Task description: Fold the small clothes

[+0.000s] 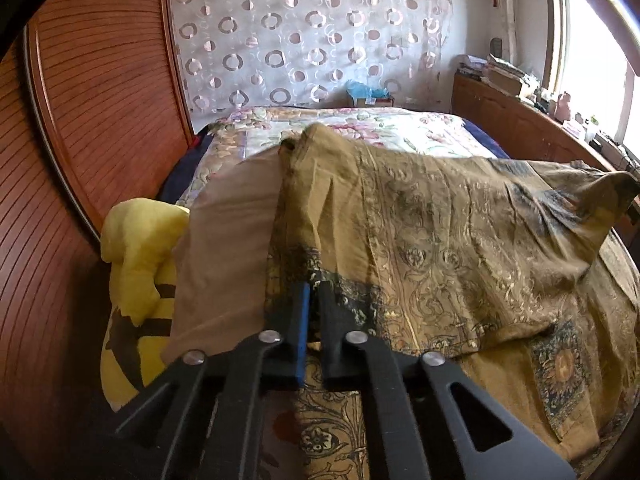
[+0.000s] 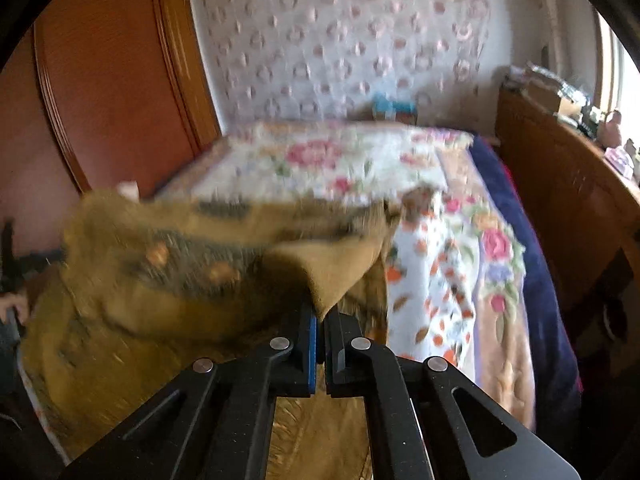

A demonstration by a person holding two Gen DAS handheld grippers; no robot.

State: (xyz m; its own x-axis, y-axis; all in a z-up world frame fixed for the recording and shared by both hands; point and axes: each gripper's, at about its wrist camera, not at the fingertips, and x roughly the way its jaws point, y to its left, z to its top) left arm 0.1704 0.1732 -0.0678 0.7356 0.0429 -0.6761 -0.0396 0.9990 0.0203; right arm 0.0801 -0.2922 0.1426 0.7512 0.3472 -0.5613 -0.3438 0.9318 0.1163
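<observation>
An olive-brown garment with a dark ornamental print (image 1: 432,240) is held up over the bed between both grippers. My left gripper (image 1: 314,292) is shut on its near left edge. My right gripper (image 2: 322,312) is shut on a folded corner of the same garment (image 2: 192,264), which stretches away to the left; that view is blurred. The cloth's far right corner (image 1: 616,188) is raised. Part of the garment drapes down onto the bed below the grippers.
A floral quilt (image 2: 340,160) covers the bed beyond. A yellow stuffed toy (image 1: 140,256) lies at the left by the wooden wardrobe (image 1: 100,100). A wooden cabinet with clutter (image 1: 520,104) runs along the right under the window. A dark blue blanket edge (image 2: 536,280) hangs at the right.
</observation>
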